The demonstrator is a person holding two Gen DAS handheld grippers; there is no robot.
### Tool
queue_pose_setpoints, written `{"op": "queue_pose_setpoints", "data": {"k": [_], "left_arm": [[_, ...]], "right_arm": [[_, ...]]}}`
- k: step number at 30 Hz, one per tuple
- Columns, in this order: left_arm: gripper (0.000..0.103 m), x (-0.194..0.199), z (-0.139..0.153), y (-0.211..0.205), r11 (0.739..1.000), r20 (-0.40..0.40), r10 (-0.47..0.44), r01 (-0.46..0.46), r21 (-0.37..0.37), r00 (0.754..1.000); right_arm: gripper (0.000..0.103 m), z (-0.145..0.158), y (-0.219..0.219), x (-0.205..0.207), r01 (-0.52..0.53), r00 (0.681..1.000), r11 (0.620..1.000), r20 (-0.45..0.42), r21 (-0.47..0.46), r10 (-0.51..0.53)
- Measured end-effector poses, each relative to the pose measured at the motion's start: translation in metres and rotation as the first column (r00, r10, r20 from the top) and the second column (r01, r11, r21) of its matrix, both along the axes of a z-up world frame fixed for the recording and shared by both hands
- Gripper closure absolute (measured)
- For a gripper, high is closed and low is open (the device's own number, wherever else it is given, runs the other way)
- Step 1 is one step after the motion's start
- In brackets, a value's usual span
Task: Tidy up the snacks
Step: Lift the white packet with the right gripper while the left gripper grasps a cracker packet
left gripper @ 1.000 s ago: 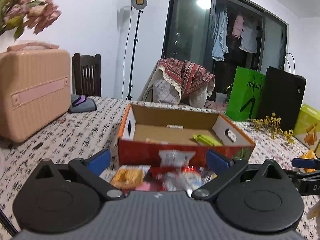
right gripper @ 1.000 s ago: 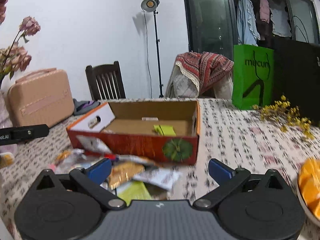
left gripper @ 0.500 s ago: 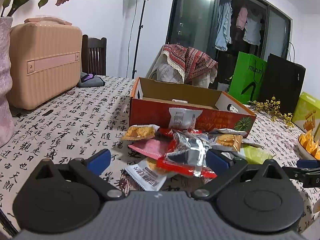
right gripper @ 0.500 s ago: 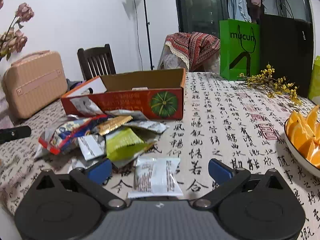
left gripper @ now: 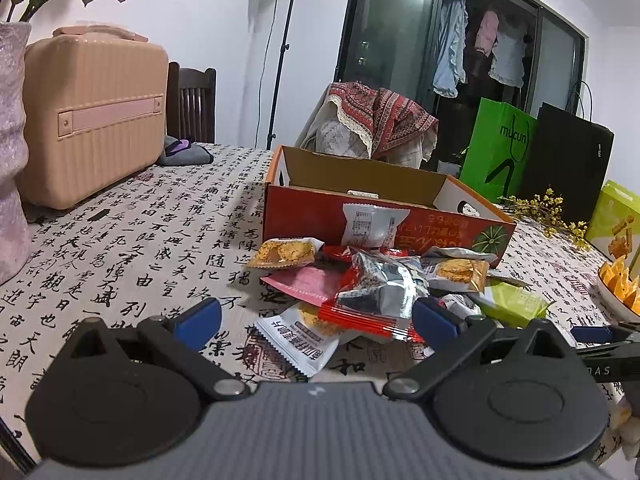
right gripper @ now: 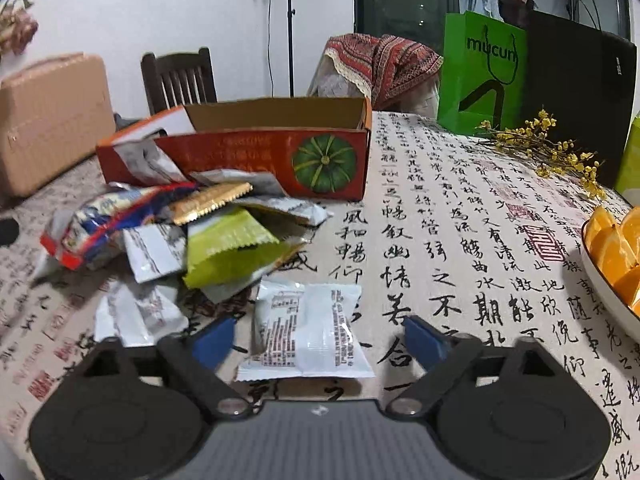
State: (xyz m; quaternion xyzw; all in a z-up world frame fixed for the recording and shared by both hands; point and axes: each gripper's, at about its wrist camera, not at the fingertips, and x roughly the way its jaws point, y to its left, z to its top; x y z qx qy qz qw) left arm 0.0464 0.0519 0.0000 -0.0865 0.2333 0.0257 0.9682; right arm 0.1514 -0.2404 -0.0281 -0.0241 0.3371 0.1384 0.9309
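Tablecloth (right gripper: pixel 460 208) white with black calligraphy and red seals. Box (right gripper: pixel 256 160) orange-red with a green pumpkin print, brown inside. Snack packets (right gripper: pixel 224 244): lime green, white, silver, gold, red-edged. Suitcase (left gripper: pixel 92 120) peach-pink. Bags: bright green (right gripper: pixel 480 72), black (right gripper: pixel 580 92). Orange slices (right gripper: pixel 616 248).

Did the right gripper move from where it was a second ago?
Yes. The right gripper came down toward the table; the red box now sits higher in its view, and a white snack packet lies between its closing fingers.
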Motion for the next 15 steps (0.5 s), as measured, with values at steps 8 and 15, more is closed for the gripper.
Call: {"op": "queue_pose_setpoints", "data": {"k": [8, 15], "left_arm": [[0.000, 0.003, -0.001, 0.002, 1.000, -0.013, 0.004, -0.004, -0.001, 1.000], [0.000, 0.001, -0.001, 0.004, 1.000, -0.014, 0.011, -0.011, -0.002, 1.000]], "right_arm": [[0.055, 0.003, 0.000, -0.006, -0.025, 0.999, 0.999, 0.030, 0.020, 0.025], [0.059, 0.013, -0.009, -0.012, 0.000, 0.997, 0.998, 0.079, 0.064, -0.005]]}}
